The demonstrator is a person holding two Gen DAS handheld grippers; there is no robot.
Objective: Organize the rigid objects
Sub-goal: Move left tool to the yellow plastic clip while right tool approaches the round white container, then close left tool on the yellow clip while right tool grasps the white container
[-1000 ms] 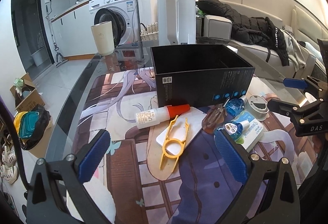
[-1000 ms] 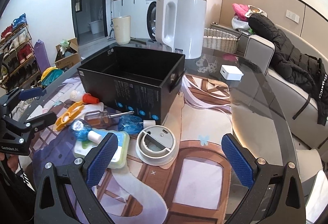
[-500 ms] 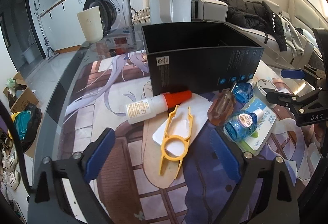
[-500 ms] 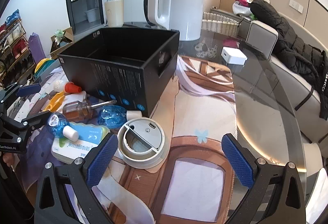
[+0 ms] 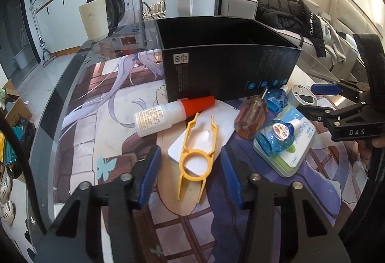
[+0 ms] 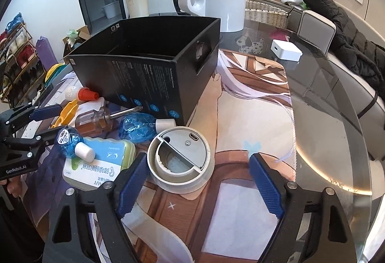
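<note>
Nearest, the left gripper [image 5: 190, 172] has just been narrowing its jaws around the yellow plastic tool [image 5: 196, 154]; the pads flank its ring without pressing yet, so it lies loose on the white card [image 5: 223, 118]. The right gripper [image 6: 197, 181] has likewise been closing toward the grey round device [image 6: 180, 157], jaws apart, nothing clamped. Both grasps look imminent. Just beyond lie the blue bottle [image 5: 274, 136], screwdriver [image 5: 250, 118] and red-capped bottle [image 5: 173, 112] on the tabletop [image 5: 79, 99]. Farther back stands the empty-looking black box [image 5: 228, 70], the likely destination.
</note>
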